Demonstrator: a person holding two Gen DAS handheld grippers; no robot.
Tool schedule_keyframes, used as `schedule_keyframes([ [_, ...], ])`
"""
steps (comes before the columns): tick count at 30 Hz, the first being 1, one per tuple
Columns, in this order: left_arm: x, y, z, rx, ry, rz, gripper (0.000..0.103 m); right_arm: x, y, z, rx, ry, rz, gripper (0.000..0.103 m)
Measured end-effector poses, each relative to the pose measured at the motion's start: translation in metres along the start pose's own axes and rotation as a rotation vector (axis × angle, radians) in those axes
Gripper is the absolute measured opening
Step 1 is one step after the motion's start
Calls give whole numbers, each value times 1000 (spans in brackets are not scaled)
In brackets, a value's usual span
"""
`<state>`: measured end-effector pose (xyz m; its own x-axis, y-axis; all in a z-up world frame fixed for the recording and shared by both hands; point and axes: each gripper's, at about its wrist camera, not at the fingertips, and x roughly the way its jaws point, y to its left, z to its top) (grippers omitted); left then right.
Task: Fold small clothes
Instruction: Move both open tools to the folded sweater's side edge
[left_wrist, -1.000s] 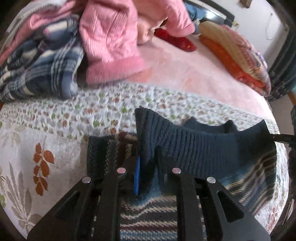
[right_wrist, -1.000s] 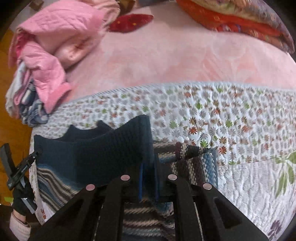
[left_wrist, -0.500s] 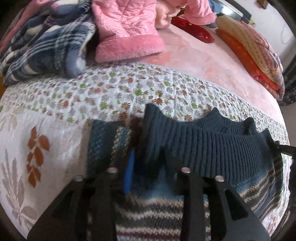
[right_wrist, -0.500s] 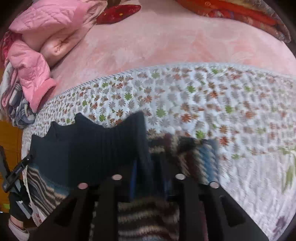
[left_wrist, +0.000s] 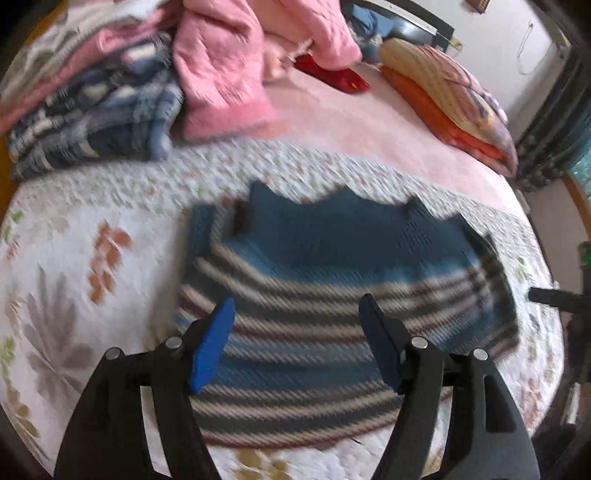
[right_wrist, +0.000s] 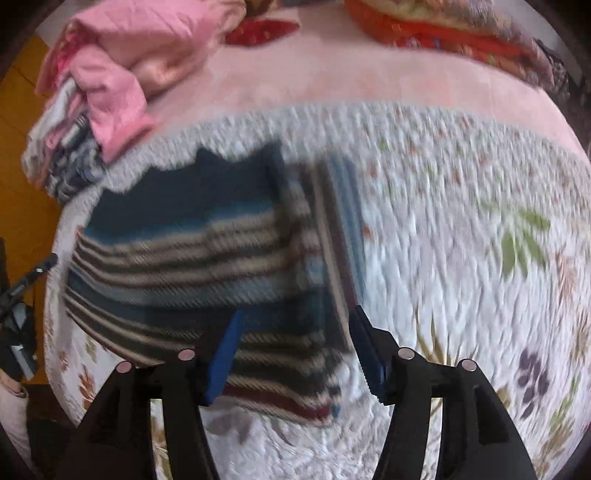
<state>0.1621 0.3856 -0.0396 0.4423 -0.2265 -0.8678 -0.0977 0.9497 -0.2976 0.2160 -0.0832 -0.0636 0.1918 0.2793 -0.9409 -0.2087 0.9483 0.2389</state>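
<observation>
both grippers are standing wide apart in my feeds: the left gripper (left_wrist: 295, 343) is hanging spread over the striped lower part of the sweater (left_wrist: 332, 280), and the right gripper (right_wrist: 291, 354) is hanging spread over the sweater's (right_wrist: 192, 254) near right corner, neither one pinching any cloth. i'm seeing the small knit sweater lying folded on the floral quilt (left_wrist: 74, 258), its dark blue ribbed band facing the far side and the striped part toward me. in the right wrist view a striped sleeve (right_wrist: 336, 229) is lying folded along the sweater's right side. both views are blurring, so i can't make out fine knit detail. the quilt is covering the near part of the bed, and a pink sheet (left_wrist: 369, 122) is showing beyond its far edge. at the far left corner of the bed a heap of pink and plaid clothes (left_wrist: 147, 81) is sitting, and at the far right edge folded orange bedding (left_wrist: 450, 110) is lying stacked.
</observation>
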Motion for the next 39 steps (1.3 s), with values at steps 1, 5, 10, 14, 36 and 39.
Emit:
schedule_keyframes([
  [1,6,-2,-6,-11,8,-9,69,9,-4,-4,13,29,-7,58],
  [5,32,-8,-21,-24,70,-7,69,30,-7,-7,37,88,14,23],
  [10,53,3,-34,-45,126,21,68,31,-18,-11,97,120,31,12],
  [14,57,17,-34,-68,130,15,66,47,-24,-16,106,164,9,12],
  [36,57,-6,-28,-58,112,-18,68,51,-40,-5,132,77,109,68],
  [39,62,-3,-30,-56,112,-16,68,64,-49,-1,181,90,156,68],
])
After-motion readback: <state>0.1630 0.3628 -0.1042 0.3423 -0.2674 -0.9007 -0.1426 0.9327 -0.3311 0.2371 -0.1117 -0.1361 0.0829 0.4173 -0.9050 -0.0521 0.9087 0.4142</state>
